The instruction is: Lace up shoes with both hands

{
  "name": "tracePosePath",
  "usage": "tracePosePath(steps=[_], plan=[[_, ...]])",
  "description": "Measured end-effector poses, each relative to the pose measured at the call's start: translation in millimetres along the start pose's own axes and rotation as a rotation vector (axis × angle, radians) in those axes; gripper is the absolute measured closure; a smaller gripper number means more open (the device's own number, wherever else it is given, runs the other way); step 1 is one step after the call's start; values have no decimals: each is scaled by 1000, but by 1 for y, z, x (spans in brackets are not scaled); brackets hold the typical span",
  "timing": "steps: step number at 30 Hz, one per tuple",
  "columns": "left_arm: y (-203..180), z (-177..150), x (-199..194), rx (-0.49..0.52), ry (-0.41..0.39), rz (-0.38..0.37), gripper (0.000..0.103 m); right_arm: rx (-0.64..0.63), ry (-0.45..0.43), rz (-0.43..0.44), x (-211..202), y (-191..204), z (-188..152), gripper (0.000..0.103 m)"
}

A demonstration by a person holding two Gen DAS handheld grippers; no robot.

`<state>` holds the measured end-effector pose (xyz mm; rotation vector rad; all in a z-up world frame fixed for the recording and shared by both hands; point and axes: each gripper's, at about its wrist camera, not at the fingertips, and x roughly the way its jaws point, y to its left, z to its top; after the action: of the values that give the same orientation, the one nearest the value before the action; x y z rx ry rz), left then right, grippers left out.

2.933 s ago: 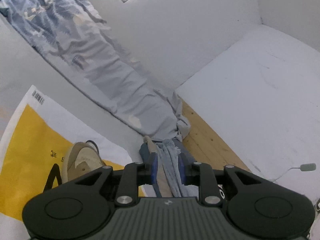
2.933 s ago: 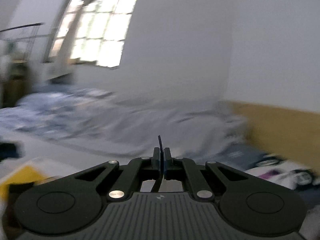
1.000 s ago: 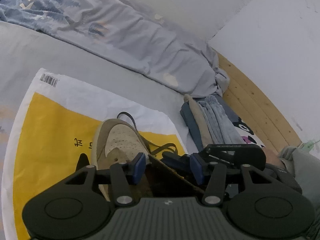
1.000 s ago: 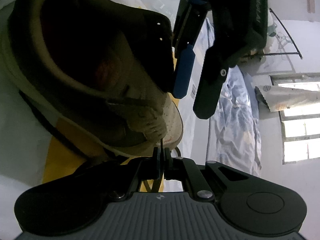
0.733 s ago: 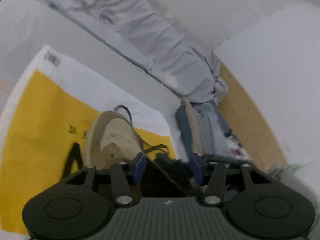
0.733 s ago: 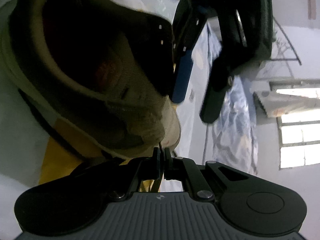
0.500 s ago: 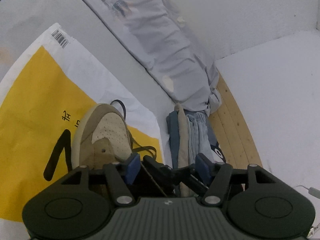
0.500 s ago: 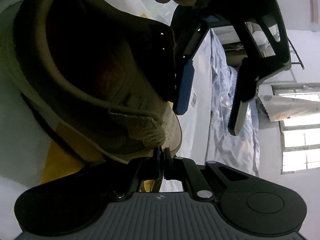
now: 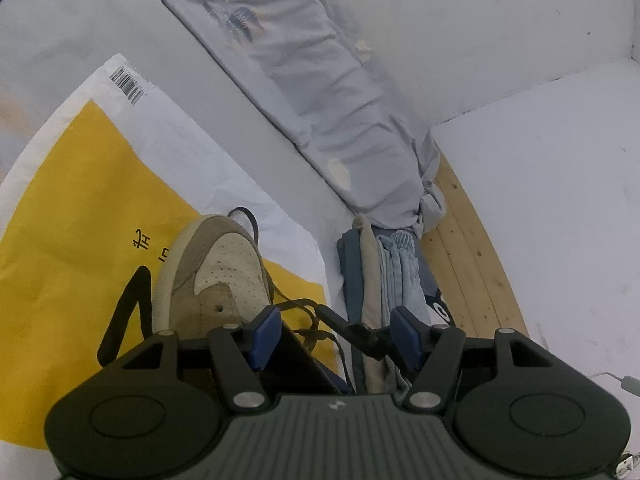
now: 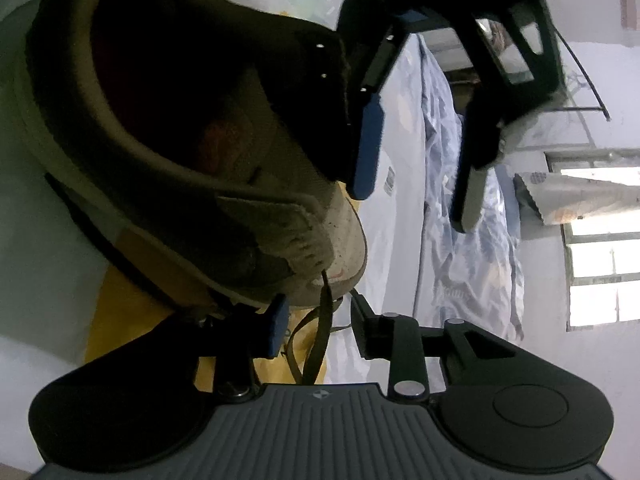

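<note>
The tan suede sneaker [image 9: 216, 276] sits on a yellow-and-white plastic bag [image 9: 80, 208] spread over the grey bed sheet [image 9: 68, 20], toe pointing away from the left wrist camera. The left gripper [image 9: 334, 330] hangs over the shoe's tongue end with its blue pads [image 9: 264, 330] standing well apart, and nothing is pinched between them; the dark lace [image 9: 308, 322] loops across the gap without either pad pressing on it. From the right wrist view that same left gripper [image 10: 416, 184] comes in from above, one blue pad right beside the dark collar of the sneaker [image 10: 192, 152] (whether it actually touches, hard to say).

Down low, the right gripper [image 10: 318, 322] is opening its jaws right now. The flat dark lace [image 10: 322, 316] runs down from an eyelet near the toe and passes between the two fingers, but the pads are clear of it on both sides, so it is loose, not gripped.

Beyond the shoe, a stack of folded clothes [image 9: 384, 272] lies beside a crumpled pale blue quilt [image 9: 328, 92], with a wooden bed edge [image 9: 468, 264] and white wall [image 9: 520, 16] alongside.
</note>
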<state>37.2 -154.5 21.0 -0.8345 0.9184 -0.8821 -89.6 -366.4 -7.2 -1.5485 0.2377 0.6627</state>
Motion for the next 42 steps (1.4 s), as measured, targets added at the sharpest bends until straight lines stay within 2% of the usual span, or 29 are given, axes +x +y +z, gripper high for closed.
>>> tracePosePath(steps=[2, 5, 18, 20, 21, 22, 23, 24, 29, 33, 37, 40, 42], plan=[[0, 0, 0, -2, 1, -4, 44, 4, 5, 1, 1, -2, 0, 74], [0, 1, -2, -6, 0, -9, 44, 3, 16, -3, 1, -2, 2, 99], [2, 2, -1, -14, -1, -29, 44, -41, -5, -2, -3, 4, 12, 100], [1, 2, -3, -6, -7, -31, 44, -28, 8, 5, -4, 3, 11, 96], [0, 2, -4, -1, -12, -33, 44, -18, 15, 11, -4, 2, 11, 90], [-1, 2, -5, 5, -20, -36, 44, -10, 21, 13, -6, 2, 10, 83], [-2, 2, -7, 13, -31, -42, 44, -2, 26, 11, -8, 1, 10, 65], [-3, 2, -9, 20, -39, -47, 44, 8, 25, 11, -12, 1, 10, 57], [-16, 3, -19, 86, -92, -51, 44, 103, 38, 4, -34, -13, 13, 50], [-32, 3, -31, 179, -141, -38, 44, 223, 61, -26, -58, -31, 18, 50], [-52, -2, -44, 353, -206, 1, 44, 432, 101, -123, -92, -54, 21, 50], [-68, -13, -52, 540, -293, 71, 45, 720, 121, -256, -110, -79, 21, 39], [-76, -19, -48, 629, -269, 118, 45, 915, 123, -334, -117, -94, 20, 35]])
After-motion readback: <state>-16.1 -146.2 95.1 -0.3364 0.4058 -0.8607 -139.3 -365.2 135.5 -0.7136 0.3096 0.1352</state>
